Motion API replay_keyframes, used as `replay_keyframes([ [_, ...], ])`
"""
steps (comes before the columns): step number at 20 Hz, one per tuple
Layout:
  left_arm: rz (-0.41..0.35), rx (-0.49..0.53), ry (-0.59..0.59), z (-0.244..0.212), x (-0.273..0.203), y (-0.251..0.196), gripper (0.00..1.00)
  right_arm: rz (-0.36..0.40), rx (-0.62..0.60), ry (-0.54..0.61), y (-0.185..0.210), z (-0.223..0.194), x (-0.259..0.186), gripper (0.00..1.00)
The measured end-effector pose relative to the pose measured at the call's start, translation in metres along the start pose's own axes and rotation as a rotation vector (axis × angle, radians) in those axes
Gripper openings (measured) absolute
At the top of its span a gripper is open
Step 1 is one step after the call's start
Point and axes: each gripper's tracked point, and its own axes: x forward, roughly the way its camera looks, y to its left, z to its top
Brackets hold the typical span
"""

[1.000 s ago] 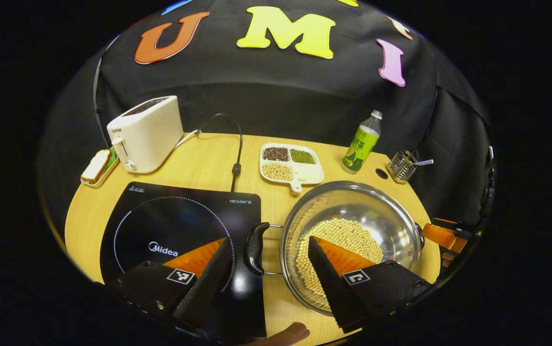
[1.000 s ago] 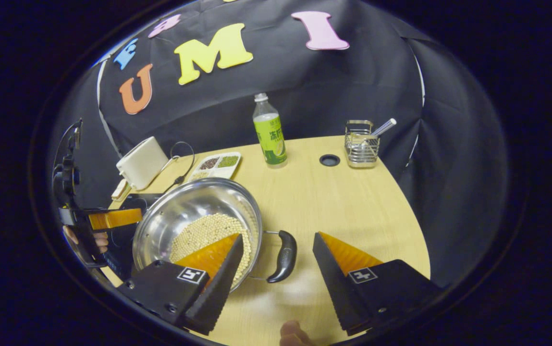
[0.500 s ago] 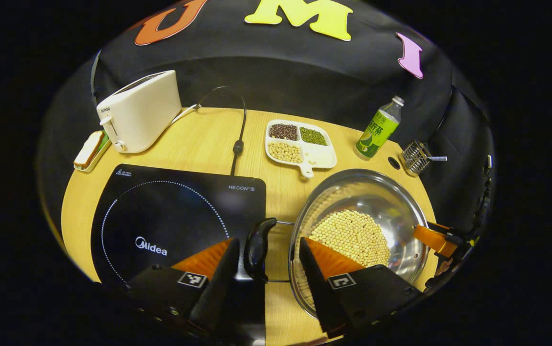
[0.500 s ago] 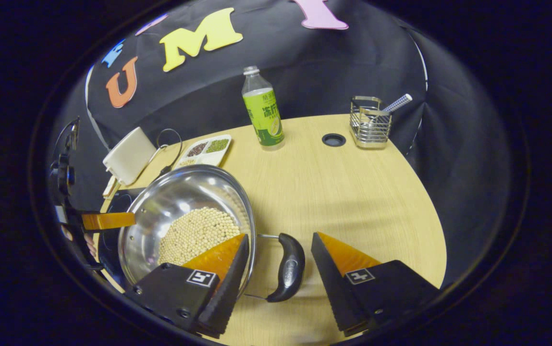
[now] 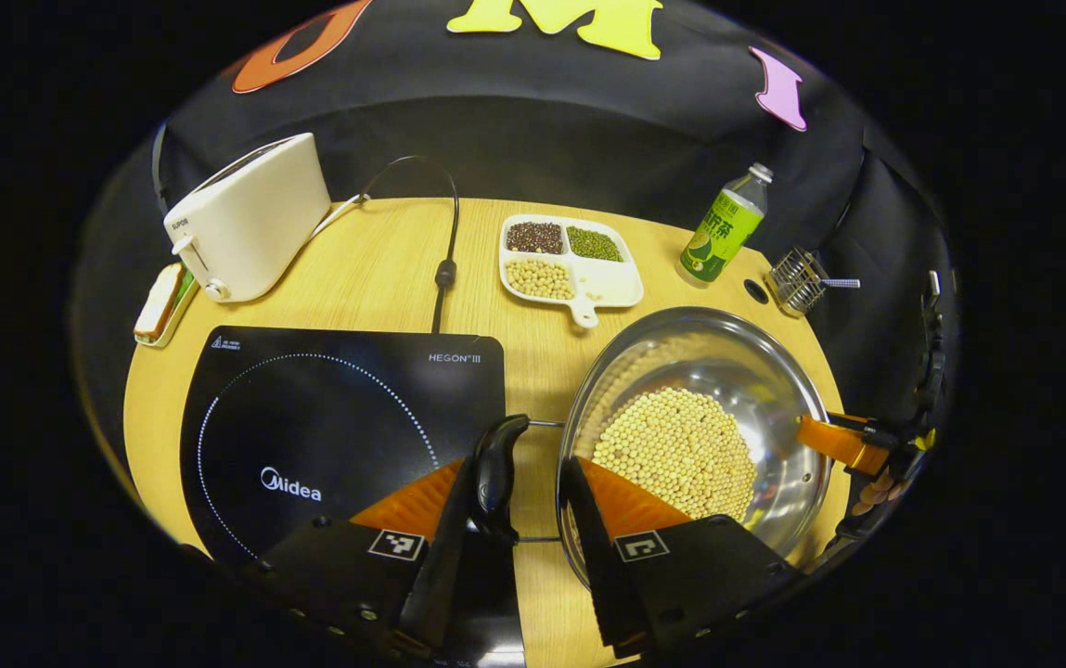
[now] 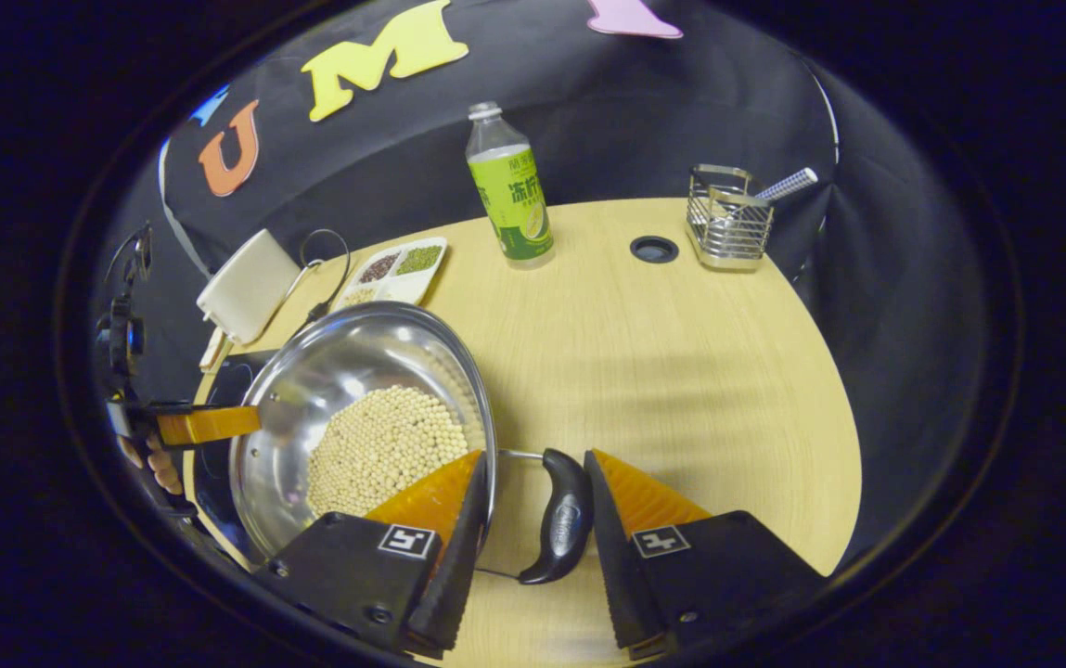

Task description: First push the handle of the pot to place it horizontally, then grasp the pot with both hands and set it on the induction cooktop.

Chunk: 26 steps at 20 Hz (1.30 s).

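Observation:
A steel pot [image 5: 727,357] holding soybeans [image 5: 672,450] stands on the wooden table just right of the black induction cooktop [image 5: 338,417]. Its black left handle [image 5: 494,473] lies between the fingers of my left gripper [image 5: 516,468]. The jaws are narrowed around it, with a gap still showing on the pot side. In the right gripper view the pot [image 6: 356,371] is at the left. Its right handle [image 6: 562,515] sits between the fingers of my right gripper [image 6: 534,459], which are close but not clamped. Each view shows the other gripper at the pot's far rim.
A white toaster [image 5: 250,218], its cable [image 5: 444,269] and a small plate with bread [image 5: 160,301] are at the back left. A divided dish of beans [image 5: 570,264], a green bottle [image 5: 723,227] and a wire holder [image 5: 797,278] line the back.
Both grippers have come forward and down onto the pot's two handles. Their jaws have narrowed from wide open to close around each handle. The pot has stayed on the table.

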Motion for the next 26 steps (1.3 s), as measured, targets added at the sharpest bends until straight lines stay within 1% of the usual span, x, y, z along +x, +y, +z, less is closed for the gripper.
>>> replay_keyframes([
  [1, 0.001, -0.009, -0.003, 0.0, 0.001, -0.001, 0.6, 0.013, 0.011, 0.007, -0.002, 0.001, 0.0, 0.63],
  [3, -0.008, 0.013, -0.009, -0.001, 0.001, -0.002, 0.59, 0.031, 0.026, 0.011, -0.004, 0.003, 0.001, 0.62],
  [5, -0.034, 0.015, -0.007, 0.0, 0.0, -0.006, 0.6, 0.024, 0.021, 0.002, -0.007, 0.003, -0.001, 0.6],
  [6, -0.045, 0.006, 0.003, -0.003, 0.0, -0.007, 0.55, 0.02, 0.024, 0.003, -0.008, 0.002, -0.002, 0.57],
  [7, -0.053, -0.004, 0.011, -0.004, -0.001, -0.008, 0.54, 0.017, 0.035, 0.004, -0.008, 0.002, -0.003, 0.57],
  [8, -0.054, -0.007, 0.02, -0.007, -0.001, -0.009, 0.43, 0.013, 0.043, 0.012, -0.009, -0.002, -0.007, 0.56],
  [9, -0.054, 0.0, 0.026, -0.01, -0.003, -0.012, 0.43, 0.009, 0.047, 0.019, -0.01, -0.004, -0.011, 0.56],
  [10, -0.058, 0.0, 0.028, -0.014, -0.006, -0.015, 0.52, -0.001, 0.048, 0.024, -0.011, -0.006, -0.016, 0.56],
  [13, -0.075, 0.002, 0.018, -0.017, -0.019, -0.024, 0.52, -0.035, 0.046, 0.021, -0.014, -0.007, -0.037, 0.55],
  [17, -0.099, -0.002, -0.023, -0.007, -0.05, -0.028, 0.52, -0.048, 0.02, -0.021, -0.004, 0.0, -0.077, 0.55],
  [22, -0.119, 0.023, -0.11, 0.012, -0.101, -0.02, 0.52, -0.049, -0.016, -0.078, 0.025, 0.021, -0.122, 0.55],
  [26, -0.132, 0.014, -0.165, 0.025, -0.134, 0.003, 0.52, -0.048, -0.05, -0.122, 0.061, 0.035, -0.147, 0.56],
])
